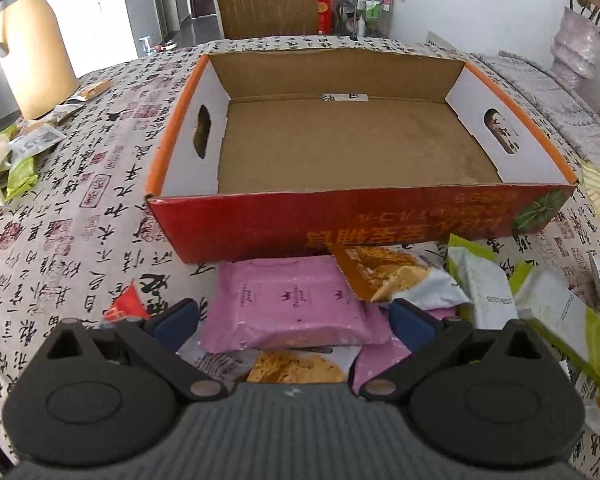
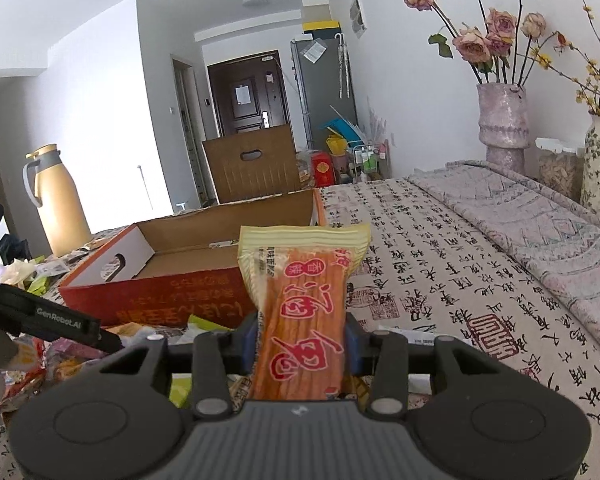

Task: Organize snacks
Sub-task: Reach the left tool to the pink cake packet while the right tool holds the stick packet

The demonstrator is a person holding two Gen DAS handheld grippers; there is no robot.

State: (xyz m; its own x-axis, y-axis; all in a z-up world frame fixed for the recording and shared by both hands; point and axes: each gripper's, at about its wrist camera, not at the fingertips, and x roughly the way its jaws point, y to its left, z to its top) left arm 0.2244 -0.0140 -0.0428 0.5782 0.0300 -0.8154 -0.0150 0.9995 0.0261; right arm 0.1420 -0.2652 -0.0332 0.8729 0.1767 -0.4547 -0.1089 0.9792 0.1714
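An orange snack packet [image 2: 300, 312] is clamped upright between the blue pads of the right gripper [image 2: 300, 340] — its jaws are drawn in to the packet's width, and its crimped top edge is seen against the box [image 2: 180, 280] beyond. The box, red outside with an orange rim and bare cardboard inside, is set on a tablecloth [image 1: 80, 200] printed with calligraphy; nothing is seen lying in it. The left gripper [image 1: 294, 320] is held wide open and empty, its pads on either side of a pink packet [image 1: 288, 304] below, though contact cannot be made out. That pink packet lies just in front of the box's near wall [image 1: 340, 220] in a heap of snacks, with a brown-and-white packet [image 1: 392, 276] overlapping its right edge and green-and-white packets [image 1: 484, 284] further right. A tan flask [image 1: 32, 48] stands at the table's far left — more wrappers [image 1: 28, 148] are scattered near it.
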